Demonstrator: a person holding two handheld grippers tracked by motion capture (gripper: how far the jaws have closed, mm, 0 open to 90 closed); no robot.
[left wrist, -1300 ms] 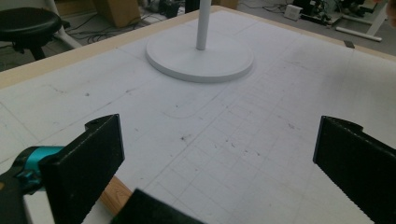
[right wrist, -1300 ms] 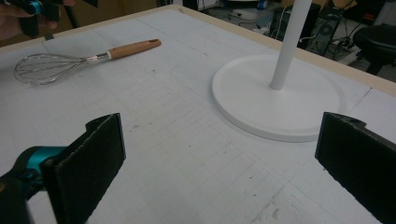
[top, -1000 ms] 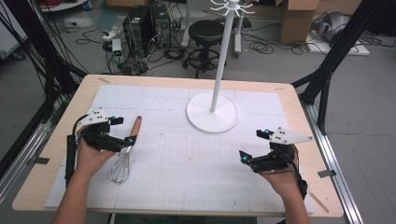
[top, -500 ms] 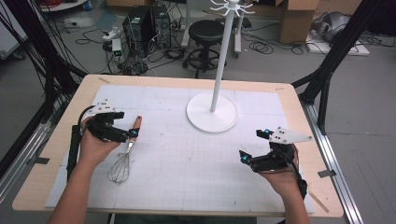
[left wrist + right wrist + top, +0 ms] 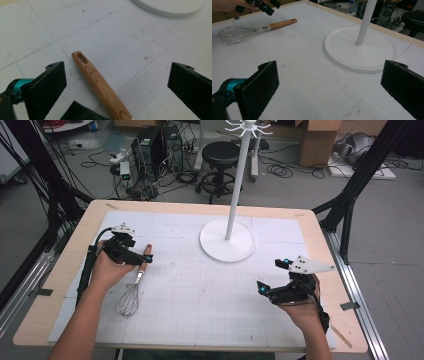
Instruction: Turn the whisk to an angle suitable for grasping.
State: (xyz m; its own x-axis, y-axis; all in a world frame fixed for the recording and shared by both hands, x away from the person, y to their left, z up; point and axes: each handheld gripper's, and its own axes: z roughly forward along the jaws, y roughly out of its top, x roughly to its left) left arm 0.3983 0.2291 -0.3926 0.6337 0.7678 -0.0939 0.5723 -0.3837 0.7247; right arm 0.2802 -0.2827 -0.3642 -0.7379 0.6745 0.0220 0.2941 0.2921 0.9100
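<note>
A wire whisk with a wooden handle lies flat on the white mat at the left, handle pointing away from the person. My left gripper hovers open just over that handle, and the handle lies between its spread jaws without touching them. In the right gripper view the whisk shows far off at the upper left. My right gripper is open and holds nothing, low over the mat at the right. A white stand with a round base and a tall pole rises at the middle back.
The white gridded mat covers most of the wooden table. The stand's round base lies just ahead of the right gripper. A stool, computer cases and cables are on the floor beyond the far edge.
My left gripper has moved away from the person and turned, coming over the top end of the whisk's handle. The right gripper and the whisk have stayed where they were.
</note>
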